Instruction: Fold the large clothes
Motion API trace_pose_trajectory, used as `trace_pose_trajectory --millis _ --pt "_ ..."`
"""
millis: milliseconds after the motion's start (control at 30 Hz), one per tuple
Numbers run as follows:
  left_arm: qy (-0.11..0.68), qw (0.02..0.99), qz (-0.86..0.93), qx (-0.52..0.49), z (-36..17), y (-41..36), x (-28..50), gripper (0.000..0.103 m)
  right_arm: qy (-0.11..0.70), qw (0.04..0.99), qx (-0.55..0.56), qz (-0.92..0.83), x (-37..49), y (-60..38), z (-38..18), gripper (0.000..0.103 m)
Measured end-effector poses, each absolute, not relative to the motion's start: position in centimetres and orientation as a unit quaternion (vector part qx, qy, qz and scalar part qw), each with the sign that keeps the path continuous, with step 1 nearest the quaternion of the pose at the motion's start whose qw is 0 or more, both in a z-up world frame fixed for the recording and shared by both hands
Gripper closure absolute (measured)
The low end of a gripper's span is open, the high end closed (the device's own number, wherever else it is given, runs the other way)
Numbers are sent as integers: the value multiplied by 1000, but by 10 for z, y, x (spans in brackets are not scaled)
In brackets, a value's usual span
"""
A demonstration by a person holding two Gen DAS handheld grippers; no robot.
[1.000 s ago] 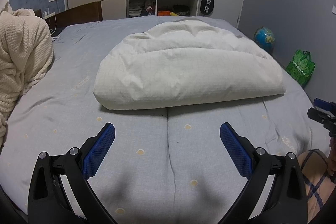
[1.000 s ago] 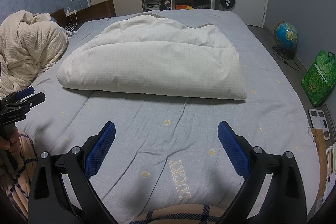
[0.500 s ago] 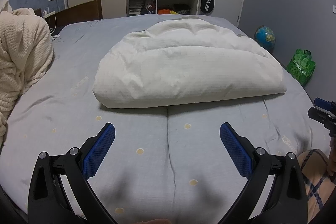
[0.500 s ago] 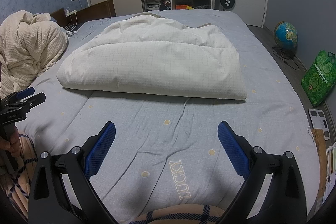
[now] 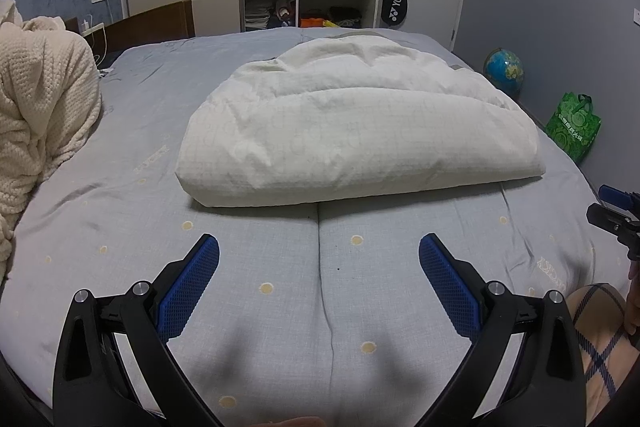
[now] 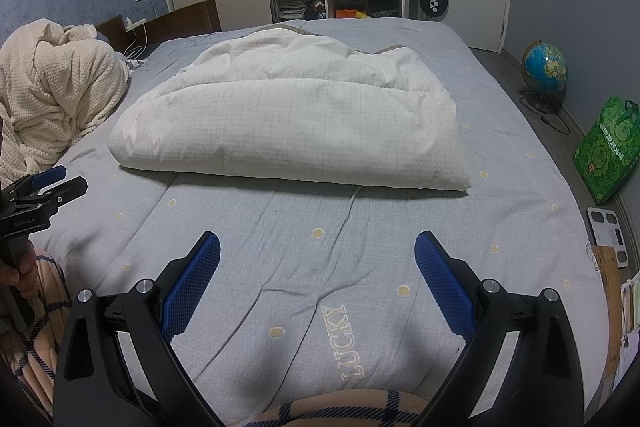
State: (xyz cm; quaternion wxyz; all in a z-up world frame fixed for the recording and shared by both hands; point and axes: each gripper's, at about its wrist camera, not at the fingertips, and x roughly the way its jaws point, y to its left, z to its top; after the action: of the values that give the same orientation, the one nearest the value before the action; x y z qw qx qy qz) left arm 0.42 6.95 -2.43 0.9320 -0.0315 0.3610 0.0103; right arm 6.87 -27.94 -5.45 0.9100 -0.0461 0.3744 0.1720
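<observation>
A white quilt (image 5: 356, 135) lies folded into a thick bundle across the middle of the bed (image 5: 120, 227), on a grey sheet dotted with pale spots. The left tool (image 5: 319, 259) hovers over the near part of the bed, its blue pads spread wide apart and holding nothing; the quilt's front edge lies well ahead of it. The right tool (image 6: 318, 257) hovers the same way, its pads wide apart and empty, above the word LUCKY (image 6: 344, 341) printed on the sheet. A cream knitted blanket (image 6: 56, 103) is heaped at the left side of the bed. On the floor to the right stand a globe (image 6: 545, 69) and a green bag (image 6: 606, 151). A checked sleeve (image 6: 340, 409) shows at the bottom edge of the right view.
</observation>
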Motion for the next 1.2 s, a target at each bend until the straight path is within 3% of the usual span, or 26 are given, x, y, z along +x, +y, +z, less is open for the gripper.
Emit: trace_pose_trajectory --millis 1200 --pt "338 941 9 -18 -21 64 0 7 374 910 -47 172 69 -280 -54 10"
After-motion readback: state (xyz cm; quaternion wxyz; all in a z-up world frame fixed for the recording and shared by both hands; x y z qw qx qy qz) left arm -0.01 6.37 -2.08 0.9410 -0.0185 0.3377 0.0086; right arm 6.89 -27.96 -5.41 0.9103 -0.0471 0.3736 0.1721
